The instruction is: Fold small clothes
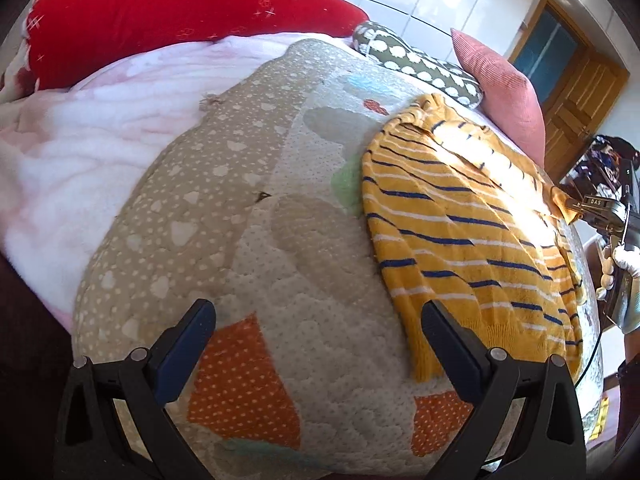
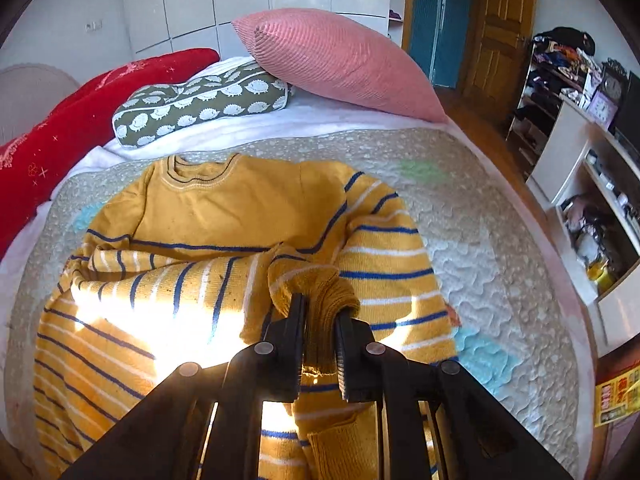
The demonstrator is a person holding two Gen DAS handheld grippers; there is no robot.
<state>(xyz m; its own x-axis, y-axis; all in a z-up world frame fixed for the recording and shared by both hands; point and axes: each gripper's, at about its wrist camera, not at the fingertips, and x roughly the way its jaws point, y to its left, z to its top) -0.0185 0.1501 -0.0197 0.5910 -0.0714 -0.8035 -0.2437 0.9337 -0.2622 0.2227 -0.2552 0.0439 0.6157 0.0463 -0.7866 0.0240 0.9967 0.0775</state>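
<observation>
My right gripper (image 2: 320, 320) jaws narrowly parted, sweater (image 2: 224, 216) cuff (image 2: 320, 284) between them, sweater flat on bed quilt (image 2: 488, 240) near pillow-end edge, my left gripper (image 1: 320, 344) jaws released, empty.

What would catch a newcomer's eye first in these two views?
The mustard-yellow knitted sweater with blue and white stripes, spread on the patchwork quilt in a bright patch of sun, dominates. The right gripper has the sweater's sleeve cuff bunched between its fingers over the garment. Behind lie a pink ribbed pillow and a red blanket, while the left gripper hangs open over the bare quilt.
</observation>
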